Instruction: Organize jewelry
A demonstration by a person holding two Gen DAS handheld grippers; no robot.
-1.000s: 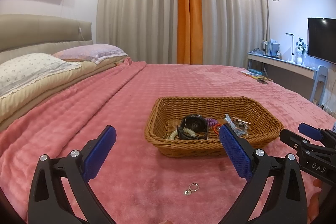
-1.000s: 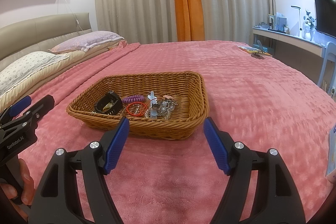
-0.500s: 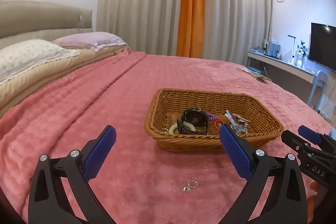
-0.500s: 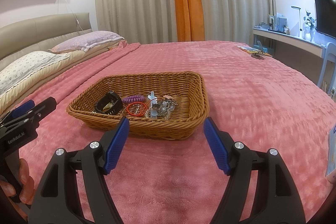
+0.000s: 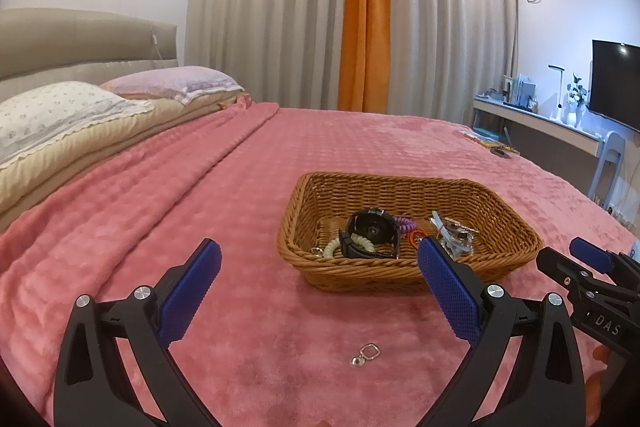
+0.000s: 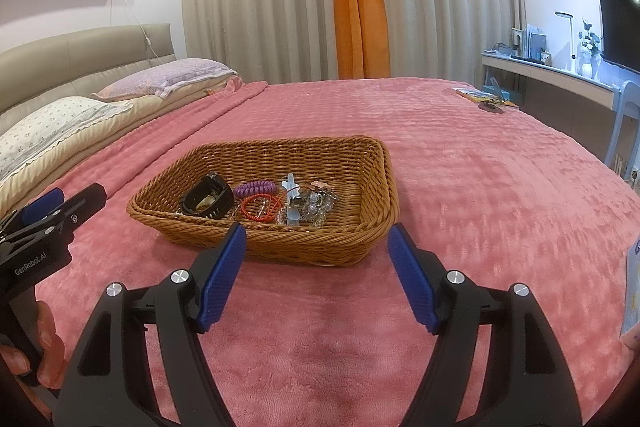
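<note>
A wicker basket point(image 5: 516, 227) point(image 6: 380, 195) stands on the pink bedspread. It holds a black watch point(image 5: 370, 233) point(image 6: 206, 201), a pale bead bracelet point(image 5: 332, 247), a purple coil tie point(image 6: 256, 188), an orange ring band point(image 6: 258, 207) and clear sparkly pieces point(image 6: 312, 203). A small silver ring charm point(image 5: 366, 353) lies loose on the spread in front of the basket. My left gripper point(image 5: 318, 289) is open and empty above the charm. My right gripper point(image 6: 316, 275) is open and empty, just short of the basket's near rim.
Pillows point(image 5: 60, 115) and a padded headboard lie at the left. Curtains close the far side. A desk point(image 5: 560, 135) with a lamp, a TV and a chair stand at the right. A few flat items point(image 6: 488, 99) lie at the bed's far right edge.
The left gripper's view has tilted and shifted slightly; the basket and charm sit a little higher and nearer in it. The right gripper has barely moved. Both stay open.
</note>
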